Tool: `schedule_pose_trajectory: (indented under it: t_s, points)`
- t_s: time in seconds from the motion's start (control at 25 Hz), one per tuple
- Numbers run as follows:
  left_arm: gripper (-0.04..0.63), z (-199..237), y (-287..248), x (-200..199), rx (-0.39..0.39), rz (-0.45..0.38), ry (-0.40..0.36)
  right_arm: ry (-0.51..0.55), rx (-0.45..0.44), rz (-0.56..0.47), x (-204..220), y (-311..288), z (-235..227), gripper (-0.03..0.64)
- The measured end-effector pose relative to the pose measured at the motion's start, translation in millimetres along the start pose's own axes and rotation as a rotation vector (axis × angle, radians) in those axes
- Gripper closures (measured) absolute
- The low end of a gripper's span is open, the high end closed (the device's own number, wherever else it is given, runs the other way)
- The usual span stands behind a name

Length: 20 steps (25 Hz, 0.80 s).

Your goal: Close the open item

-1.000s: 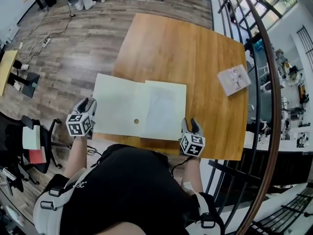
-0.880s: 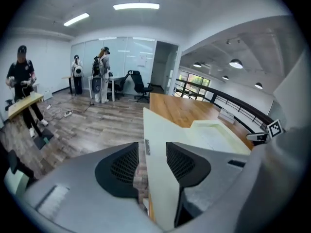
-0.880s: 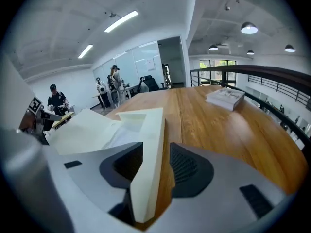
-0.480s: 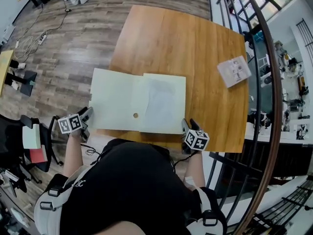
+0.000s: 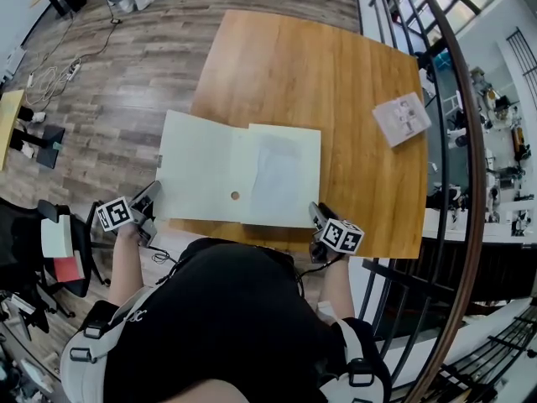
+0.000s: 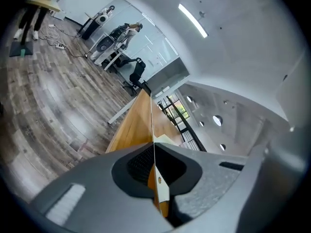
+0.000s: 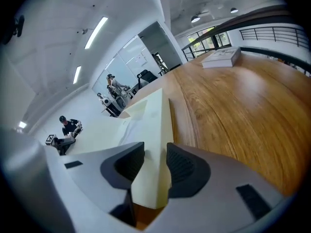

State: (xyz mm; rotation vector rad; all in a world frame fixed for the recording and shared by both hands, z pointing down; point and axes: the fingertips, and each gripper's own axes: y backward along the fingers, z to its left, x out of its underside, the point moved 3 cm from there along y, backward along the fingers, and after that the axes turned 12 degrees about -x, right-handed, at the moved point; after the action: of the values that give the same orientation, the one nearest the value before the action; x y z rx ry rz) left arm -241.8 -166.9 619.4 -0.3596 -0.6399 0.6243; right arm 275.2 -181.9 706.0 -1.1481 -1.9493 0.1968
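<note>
An open pale-yellow folder [image 5: 239, 179] lies flat on the wooden table [image 5: 336, 82], and its left cover overhangs the table's left edge. My left gripper [image 5: 151, 193] is at the lower left corner of that cover. In the left gripper view the gripper [image 6: 153, 161] has just closed, and its jaws are shut on the thin cover edge [image 6: 163, 191]. My right gripper [image 5: 317, 215] is at the folder's lower right corner. Its jaws [image 7: 155, 166] have just narrowed a little but stand open, and the folder corner [image 7: 146, 125] lies between the pads without being pressed.
A white booklet [image 5: 401, 117] lies at the table's far right, also visible in the right gripper view [image 7: 221, 57]. A dark railing [image 5: 453, 141] runs along the right side. A chair [image 5: 59, 242] stands on the wood floor to my left.
The left gripper has rolled, sunk and drawn back to the folder's left corner, then shut on its edge. The right gripper has dropped lower at the right corner. The folder has stayed flat.
</note>
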Motion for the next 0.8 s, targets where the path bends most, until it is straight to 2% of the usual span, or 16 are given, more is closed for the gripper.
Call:
schedule_pose_trajectory:
  t_s: [0.12,0.32,0.44,0.64,0.8]
  points:
    - [0.590,-3,0,-7,0.000,-0.011,-0.054,-0.024,-0.016,0.012,-1,-4,4,0.478]
    - [0.589,-36,-1,-15,0.038,-0.034,-0.017,-0.017,-0.034,0.064,1,-9,11,0.483]
    - [0.589,-59,-6,-20,0.119,-0.047,-0.051,-0.039,-0.068,0.079,5,-12,16,0.483]
    - [0.583,-98,-15,-13,0.259,-0.028,-0.028,-0.045,-0.094,0.093,10,-20,26,0.483]
    - [0.578,-118,-24,-10,0.290,-0.021,-0.035,-0.047,-0.103,0.093,12,-29,34,0.483]
